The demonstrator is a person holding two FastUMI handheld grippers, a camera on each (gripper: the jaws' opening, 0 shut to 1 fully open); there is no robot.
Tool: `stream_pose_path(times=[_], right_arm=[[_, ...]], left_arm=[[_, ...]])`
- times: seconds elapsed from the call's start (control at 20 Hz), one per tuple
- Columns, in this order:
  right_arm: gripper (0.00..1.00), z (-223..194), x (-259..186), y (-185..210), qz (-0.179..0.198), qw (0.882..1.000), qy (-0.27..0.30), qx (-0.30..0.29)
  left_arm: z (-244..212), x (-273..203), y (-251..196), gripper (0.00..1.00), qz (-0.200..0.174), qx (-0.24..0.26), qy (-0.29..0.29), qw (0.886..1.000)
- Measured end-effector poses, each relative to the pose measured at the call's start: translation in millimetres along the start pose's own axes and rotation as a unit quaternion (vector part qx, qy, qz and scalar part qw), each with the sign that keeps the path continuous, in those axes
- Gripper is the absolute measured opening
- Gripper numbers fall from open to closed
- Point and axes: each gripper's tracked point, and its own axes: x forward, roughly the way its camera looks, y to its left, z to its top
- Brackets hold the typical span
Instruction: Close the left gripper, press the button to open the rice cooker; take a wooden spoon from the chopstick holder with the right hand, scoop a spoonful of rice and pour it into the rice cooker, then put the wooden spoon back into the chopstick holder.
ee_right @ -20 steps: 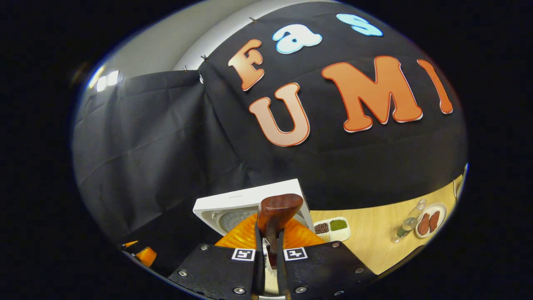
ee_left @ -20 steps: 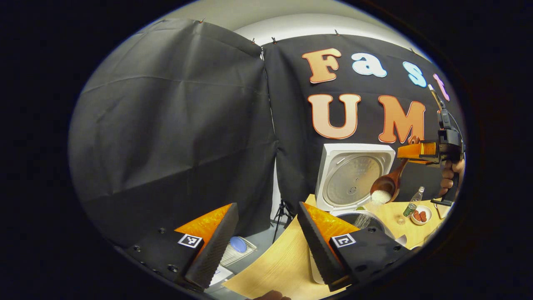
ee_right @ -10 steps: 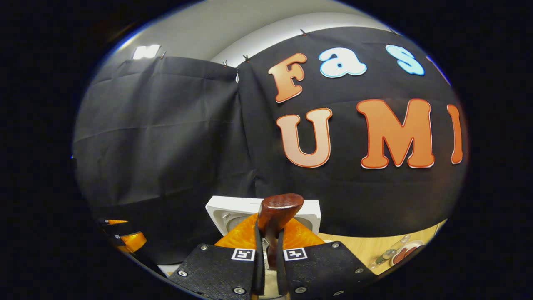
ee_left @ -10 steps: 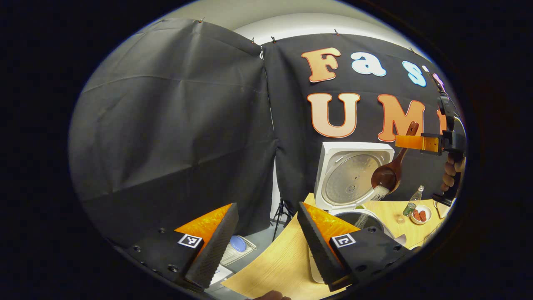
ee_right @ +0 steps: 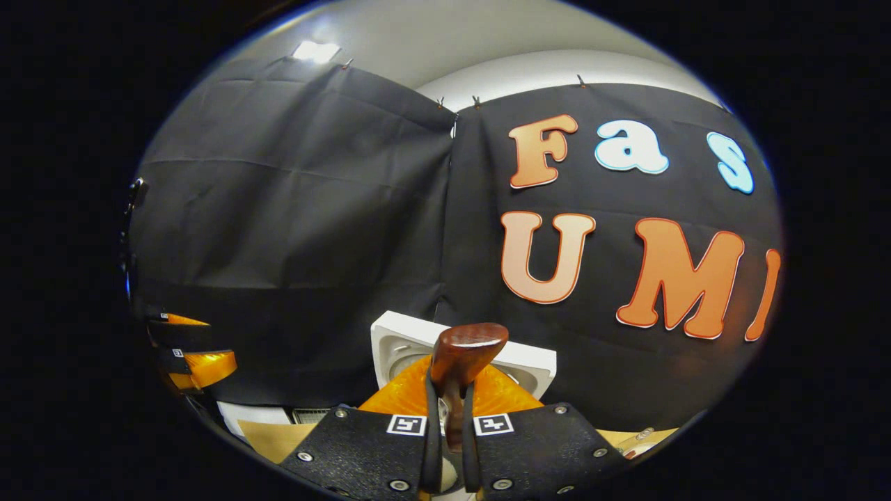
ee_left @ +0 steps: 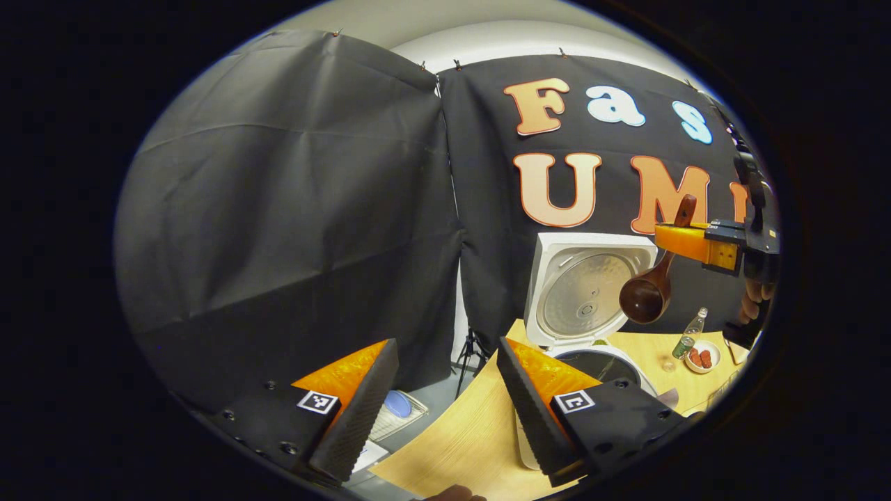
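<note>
Left gripper view, left to right: left tool [ee_left: 445, 390] sat at 6 o'clock with its fingers spread wide, nothing between them. Between and below the fingers a wire rack with a blue round item [ee_left: 398, 403] sat lower down, off the counter edge. Wooden counter [ee_left: 459, 438] ran from 6 toward 4 o'clock. Rice cooker [ee_left: 592, 313] stood at about 3 o'clock, lid swung up and upright, dark inner pot open beneath it. Wooden spoon [ee_left: 644, 296] hung in the air in front of the lid's right edge, bowl down and tilted, above the pot's right side. Right tool [ee_left: 686, 240] was pinching the spoon's handle near its upper end, a hand [ee_left: 752, 299] gripping the body behind it. Near 4 o'clock on the counter: a small bottle [ee_left: 688, 337] beside a white dish with red pieces [ee_left: 702, 357].

Right gripper view: left tool [ee_right: 188, 351] showed at 9 o'clock, fingers apart. At 6 o'clock the right tool [ee_right: 450, 452] was pressed onto the spoon [ee_right: 463, 355] handle, whose end stuck up between the fingers, the cooker [ee_right: 418, 337] lid behind it.
</note>
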Motion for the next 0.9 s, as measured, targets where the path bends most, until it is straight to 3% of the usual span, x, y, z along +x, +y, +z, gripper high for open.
stream_pose_path(times=[0.35, 0.9], right_arm=[[0.11, -18.6, -33.6, -28.0, -0.017, 0.997, 0.027, 0.076], [0.11, -96.2, -166.1, -165.8, -0.142, 0.97, 0.084, 0.179]], left_arm=[[-1.5, -3.2, -18.8, 0.97, -0.011, -0.007, 0.005, 1.0], [13.2, -22.5, -87.6, 0.97, -0.045, 0.022, -0.002, 0.999]])
